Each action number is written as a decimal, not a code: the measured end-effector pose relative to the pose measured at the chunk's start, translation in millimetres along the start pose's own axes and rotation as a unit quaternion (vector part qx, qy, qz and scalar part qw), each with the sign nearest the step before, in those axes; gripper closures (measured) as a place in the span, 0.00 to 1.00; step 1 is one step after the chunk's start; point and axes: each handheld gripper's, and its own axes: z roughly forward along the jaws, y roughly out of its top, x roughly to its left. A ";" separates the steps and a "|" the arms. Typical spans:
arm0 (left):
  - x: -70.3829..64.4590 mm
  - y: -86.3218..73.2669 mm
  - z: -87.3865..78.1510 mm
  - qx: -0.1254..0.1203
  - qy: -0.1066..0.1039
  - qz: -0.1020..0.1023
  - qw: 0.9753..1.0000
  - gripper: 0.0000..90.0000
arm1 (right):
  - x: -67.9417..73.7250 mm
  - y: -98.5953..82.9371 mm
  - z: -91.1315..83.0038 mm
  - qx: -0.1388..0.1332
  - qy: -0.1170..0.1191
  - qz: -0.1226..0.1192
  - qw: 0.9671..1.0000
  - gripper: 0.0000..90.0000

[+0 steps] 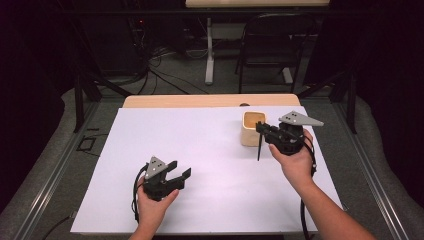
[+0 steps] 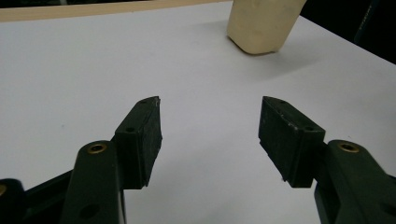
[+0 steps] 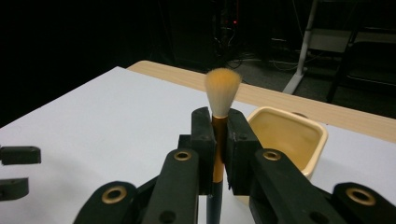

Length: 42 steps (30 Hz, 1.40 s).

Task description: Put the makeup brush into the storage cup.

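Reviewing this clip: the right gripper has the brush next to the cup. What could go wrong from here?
1. The right gripper pinches the makeup brush on its narrow metal collar, bristles up; the thin handle could twist or slip.
2. The handle hangs down beside the cream square cup; swinging it across may knock the rim and shift or tip the cup.
3. The left gripper is open and away from the cup, so nothing steadies it.

Table [image 1: 150, 101] is carrying a white sheet [image 1: 210, 165] covering most of its top; wood strip is showing at 12 o'clock. Cup [image 1: 251, 131] is standing on the sheet at 2 o'clock.
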 end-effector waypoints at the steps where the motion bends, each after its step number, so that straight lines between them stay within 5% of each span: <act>1: -0.4 0.1 0.0 0.002 0.002 0.000 1.000 0.44 | -1.8 2.4 1.0 0.000 -0.002 -0.001 1.000 0.93; 42: 1.0 0.2 -2.0 0.000 0.005 -0.002 1.000 0.44 | -19.1 67.8 39.2 0.005 -0.040 -0.003 0.999 0.93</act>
